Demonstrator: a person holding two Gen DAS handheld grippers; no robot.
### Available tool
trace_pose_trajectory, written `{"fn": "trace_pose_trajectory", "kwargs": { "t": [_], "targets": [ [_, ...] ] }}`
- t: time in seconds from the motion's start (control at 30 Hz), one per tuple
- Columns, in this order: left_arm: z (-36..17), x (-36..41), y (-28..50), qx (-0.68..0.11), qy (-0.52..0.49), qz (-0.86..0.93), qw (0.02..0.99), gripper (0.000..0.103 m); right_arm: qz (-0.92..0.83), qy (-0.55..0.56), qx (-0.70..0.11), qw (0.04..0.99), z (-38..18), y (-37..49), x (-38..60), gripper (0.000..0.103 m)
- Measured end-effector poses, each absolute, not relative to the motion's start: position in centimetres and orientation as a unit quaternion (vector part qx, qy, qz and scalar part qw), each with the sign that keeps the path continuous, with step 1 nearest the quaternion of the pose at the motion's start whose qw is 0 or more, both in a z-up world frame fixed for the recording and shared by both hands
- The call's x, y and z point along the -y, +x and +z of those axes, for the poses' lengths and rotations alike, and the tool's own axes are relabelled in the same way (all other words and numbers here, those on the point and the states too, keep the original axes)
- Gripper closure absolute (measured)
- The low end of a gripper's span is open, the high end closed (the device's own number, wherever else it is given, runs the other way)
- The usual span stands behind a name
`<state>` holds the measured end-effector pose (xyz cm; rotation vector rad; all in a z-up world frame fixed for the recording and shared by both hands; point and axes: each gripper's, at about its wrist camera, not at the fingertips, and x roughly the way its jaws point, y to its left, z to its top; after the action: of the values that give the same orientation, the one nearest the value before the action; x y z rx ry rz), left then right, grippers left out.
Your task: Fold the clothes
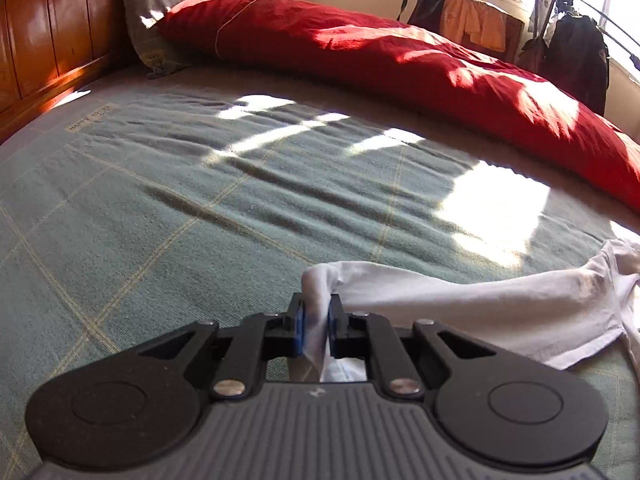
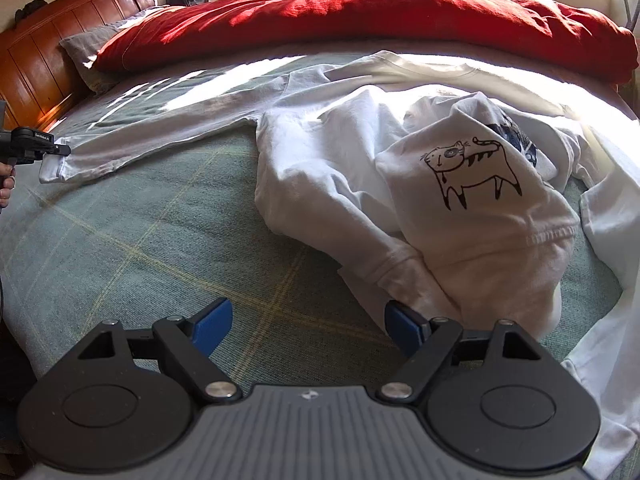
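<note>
left gripper (image 1: 316, 326) clamps the cuff of the white shirt (image 2: 348, 152) spread on the bed (image 2: 160, 240); right gripper (image 2: 308, 326) gapes empty beside its crumpled hem, red duvet (image 2: 360, 12) behind.

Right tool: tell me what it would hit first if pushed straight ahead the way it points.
Probably the bare green blanket between its open fingers. The right tool has a white sweatshirt cuff just beyond its right finger; depth is unclear, so it might brush that.

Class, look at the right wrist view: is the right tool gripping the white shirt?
No: the right tool stands open over the green blanket, with the white shirt beside it, unheld.
</note>
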<state>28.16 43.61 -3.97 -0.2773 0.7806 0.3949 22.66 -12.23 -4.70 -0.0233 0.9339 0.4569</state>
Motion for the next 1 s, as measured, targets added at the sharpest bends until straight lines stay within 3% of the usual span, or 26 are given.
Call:
{"fn": "trace_pose_trajectory", "kwargs": {
  "t": [0.17, 0.23, 0.5, 0.77, 1.0],
  "targets": [
    [-4.3, -44.3, 29.7, -0.377, -0.132, 0.206, 0.893, 0.092, 0.213, -0.015, -0.449, 0.867, -4.9, 22.8, 12.3, 0.016],
    [-4.6, -44.7, 30.2, -0.378, -0.137, 0.213, 0.890, 0.078, 0.212, -0.014, -0.450, 0.867, -4.8, 22.8, 12.4, 0.016],
    [-4.8, -45.3, 29.3, -0.367, -0.123, 0.235, 0.892, 0.050, 0.209, -0.017, -0.452, 0.867, -4.7, 22.7, 12.1, 0.016],
    [-3.1, -45.6, 27.8, -0.362, -0.118, 0.265, 0.886, 0.045, 0.216, -0.017, -0.438, 0.872, -3.7, 21.6, 12.2, 0.016],
    [-3.1, -39.1, 27.2, -0.395, -0.080, 0.186, 0.896, 0.033, 0.219, -0.004, -0.428, 0.877, -3.4, 20.0, 13.7, 0.016]
  ]
}}
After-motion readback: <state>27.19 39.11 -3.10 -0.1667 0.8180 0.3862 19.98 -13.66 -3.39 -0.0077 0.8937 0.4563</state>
